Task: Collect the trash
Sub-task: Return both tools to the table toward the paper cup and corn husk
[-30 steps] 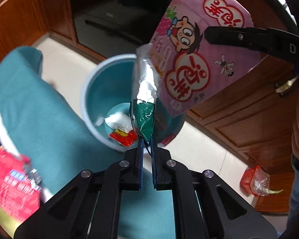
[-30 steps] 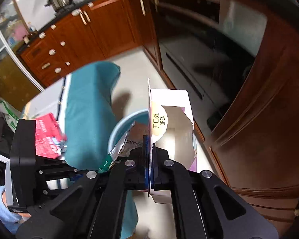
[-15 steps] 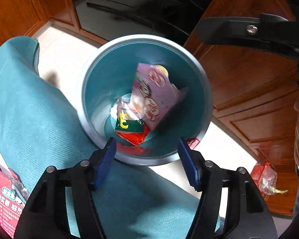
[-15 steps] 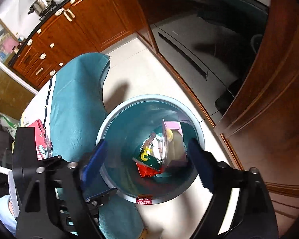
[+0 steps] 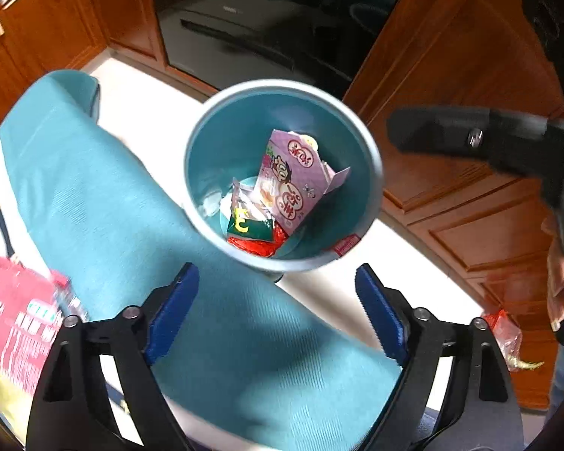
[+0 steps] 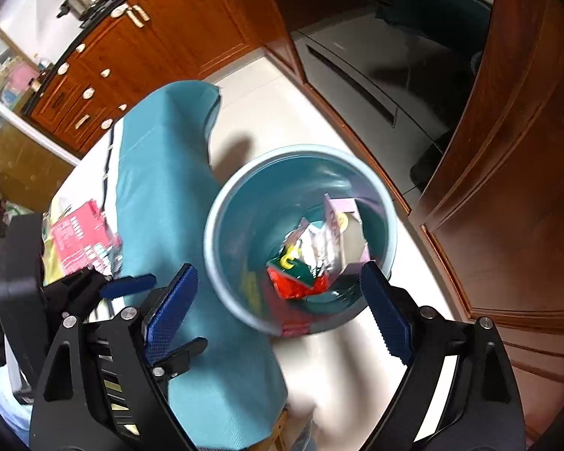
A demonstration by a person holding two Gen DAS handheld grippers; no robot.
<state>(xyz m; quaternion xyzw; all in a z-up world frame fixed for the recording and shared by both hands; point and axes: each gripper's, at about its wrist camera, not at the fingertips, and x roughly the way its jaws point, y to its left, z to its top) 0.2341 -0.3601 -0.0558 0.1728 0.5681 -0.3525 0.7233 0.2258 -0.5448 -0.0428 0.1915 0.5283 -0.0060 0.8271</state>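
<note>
so the pink carton (image 5: 297, 184) is down in the teal bin (image 5: 372, 158) now, leaning on the inner wall with its flap open. a second ago it was pinched in the right gripper (image 6: 278, 297) up above the bin, so that's been let go. same for the green foil wrapper (image 5: 248, 225): it was clamped in the left gripper (image 5: 274, 308) a second ago, and now it's lying at the bottom of the bin just beside the carton, on top of a red wrapper (image 5: 255, 246). there's some white crumpled stuff (image 5: 210, 203) at the bottom of the bin too, can't tell what it is.

both grippers hang over the bin's near rim with nothing between the blue pads. the jaws on both are opening, spread wide apart, where a second ago both were pinched together on the trash.

going outward from the bin: a teal cloth (image 5: 105, 203) covers the surface right beside it, overlapping the rim in the left wrist view. past the cloth, well away from the bin, is a red printed package (image 5: 18, 312), blurry. on the floor on the other side of the bin, near the wooden cabinets (image 5: 466, 206), there's a crinkled red and clear bag (image 5: 507, 332). behind the bin sits a dark appliance (image 5: 244, 30) set into the cabinets. a bare hand (image 5: 558, 282) shows at the edge of the left wrist view, holding the right gripper.
</note>
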